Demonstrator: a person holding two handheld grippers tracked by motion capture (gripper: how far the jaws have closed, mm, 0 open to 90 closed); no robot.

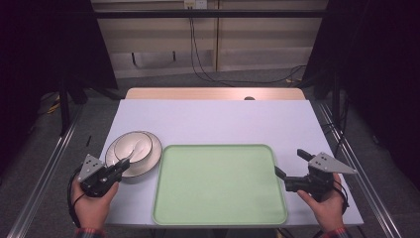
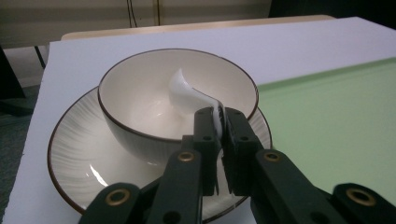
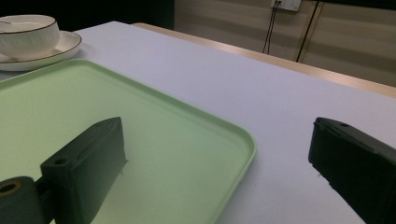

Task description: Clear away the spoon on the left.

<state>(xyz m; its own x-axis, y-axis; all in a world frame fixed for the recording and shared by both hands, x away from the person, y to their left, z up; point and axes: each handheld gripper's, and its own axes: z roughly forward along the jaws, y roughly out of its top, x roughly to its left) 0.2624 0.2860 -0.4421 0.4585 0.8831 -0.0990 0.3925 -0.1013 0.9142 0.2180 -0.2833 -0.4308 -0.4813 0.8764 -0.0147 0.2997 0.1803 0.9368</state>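
Observation:
A white spoon rests in a cream bowl with a dark rim, its handle sticking out over the near edge. My left gripper is shut on that handle. The bowl stands on a matching ribbed plate at the table's left, bowl on plate. To their right lies a pale green tray with nothing on it. My right gripper stands open at the tray's right edge, one jaw over the tray and the other over the bare table, with nothing between them.
The white tabletop extends behind the tray, with a wooden strip along the far edge. Metal rails run along both sides of the table. Cables hang down the back wall.

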